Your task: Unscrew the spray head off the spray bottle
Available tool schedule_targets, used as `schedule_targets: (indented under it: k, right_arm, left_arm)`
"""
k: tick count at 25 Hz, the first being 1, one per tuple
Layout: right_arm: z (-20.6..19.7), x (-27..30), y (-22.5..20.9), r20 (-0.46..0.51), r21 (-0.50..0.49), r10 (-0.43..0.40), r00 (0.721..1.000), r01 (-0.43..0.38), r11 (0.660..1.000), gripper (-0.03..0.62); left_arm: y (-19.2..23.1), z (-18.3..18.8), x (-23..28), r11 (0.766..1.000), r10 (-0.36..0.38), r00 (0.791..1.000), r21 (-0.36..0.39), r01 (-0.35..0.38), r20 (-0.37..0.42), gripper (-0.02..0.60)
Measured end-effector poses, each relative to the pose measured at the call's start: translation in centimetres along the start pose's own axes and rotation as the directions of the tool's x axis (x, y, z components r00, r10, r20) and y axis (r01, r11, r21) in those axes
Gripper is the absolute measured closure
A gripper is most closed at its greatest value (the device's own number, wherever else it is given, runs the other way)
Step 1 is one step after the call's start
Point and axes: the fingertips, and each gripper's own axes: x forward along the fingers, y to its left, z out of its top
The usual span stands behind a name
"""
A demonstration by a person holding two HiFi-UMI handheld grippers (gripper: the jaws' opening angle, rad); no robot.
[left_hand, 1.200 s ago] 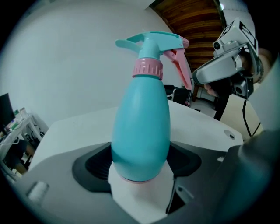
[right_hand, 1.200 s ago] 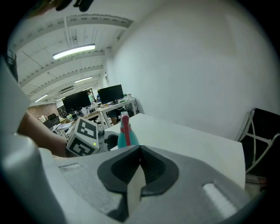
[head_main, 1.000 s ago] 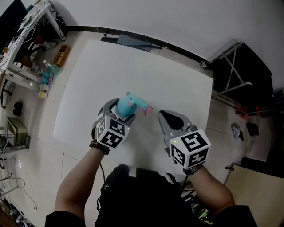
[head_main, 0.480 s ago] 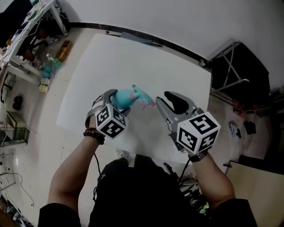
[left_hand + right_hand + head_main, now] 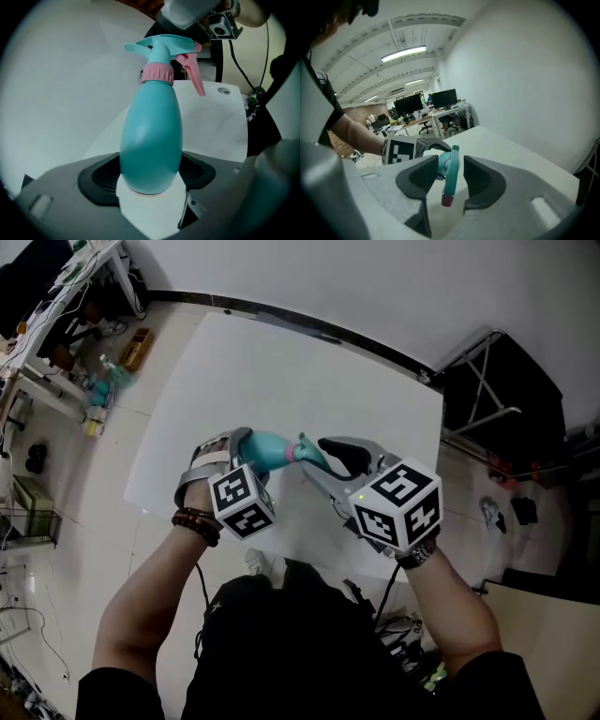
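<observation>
A teal spray bottle with a pink collar and pink trigger is lifted off the white table. My left gripper is shut on its wide lower body. In the head view the bottle lies tilted, and its teal spray head points right. My right gripper has come in from the right. Its jaws have just been opening and now stand either side of the spray head, with a gap at each pad. The pink nozzle tip points toward that gripper's camera.
The table's near edge runs just below both grippers. A cluttered shelf stands off the table's left side, and a black folding frame off its right. Office desks with monitors show far behind in the right gripper view.
The left gripper rolled and tipped the bottle over toward the right. The right gripper, shut and apart before, moved left and up with its jaws spread around the spray head.
</observation>
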Motion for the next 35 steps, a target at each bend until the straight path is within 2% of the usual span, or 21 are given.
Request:
schedule_targets:
  k: [4,10,17,24,29,32,35]
  right_arm:
    - [-1.2,0.6,0.4,-0.058,0.032,0.05,0.997,-0.048,0.998,0.444]
    - [-2.1,1.6,0.8,-0.101,0.1,0.099,0.99,-0.089,0.991,0.444]
    - [-3.0,2.5,1.0,-0.11,0.156,0.115,0.987,-0.098,0.983,0.444]
    - [-3.3,2.7,1.0,-0.122,0.137,0.096,0.988,-0.079,0.987,0.471]
    - [-3.5,2.5,1.5,-0.149,0.048,0.077,0.986,-0.071,0.996,0.473]
    - [-3.8,2.2,2.0,-0.177,-0.104,0.042,0.983,-0.061,0.993,0.474]
    - [-3.8,2.0,2.5,-0.194,-0.267,0.007,0.981,-0.059,0.962,0.473]
  left_arm:
    - [-0.3,-0.3,-0.6,0.998,0.006,1.0,0.059,-0.005,-0.024,0.176]
    - [0.2,-0.6,-1.3,0.984,0.06,0.995,0.172,-0.047,-0.073,0.176]
    - [0.1,0.0,-1.6,0.972,0.095,0.992,0.224,-0.075,-0.082,0.176]
    - [-0.2,-0.1,-1.5,0.969,0.09,0.992,0.236,-0.067,-0.089,0.176]
    - [-0.6,-0.2,-1.6,0.971,0.066,0.994,0.237,-0.043,-0.092,0.176]
    - [-1.1,-0.1,-1.7,0.97,0.045,0.995,0.242,-0.021,-0.091,0.176]
    - [-1.3,0.0,-1.8,0.968,0.032,0.995,0.25,-0.008,-0.091,0.176]
